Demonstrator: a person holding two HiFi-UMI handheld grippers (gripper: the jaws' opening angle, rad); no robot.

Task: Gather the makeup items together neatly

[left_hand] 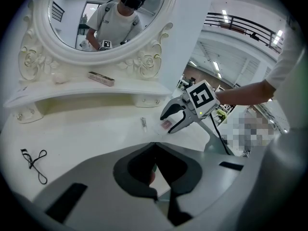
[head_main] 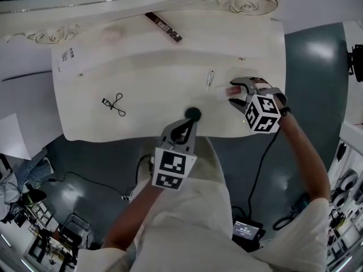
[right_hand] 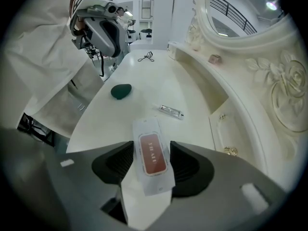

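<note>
Head view: a white vanity table (head_main: 142,67) is standing on a grey floor (head_main: 317,84). One eyelash curler (head_main: 113,103), one dark palette (head_main: 163,27), one small tube (head_main: 210,79) and one dark green sponge (head_main: 193,114) are lying well apart on it.

Left gripper view: the left gripper (left_hand: 154,146) is pointing at an oval mirror (left_hand: 103,18), its jaw tips meeting on nothing.

Right gripper view: the right gripper (right_hand: 151,153) is pinching one red-labelled sachet (right_hand: 151,160) above the tabletop, the tube lying just beyond.

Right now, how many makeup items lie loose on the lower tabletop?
3: an eyelash curler at left, a green sponge by the front edge, a tube right of middle. The right gripper holds a sachet and may hide more.
</note>
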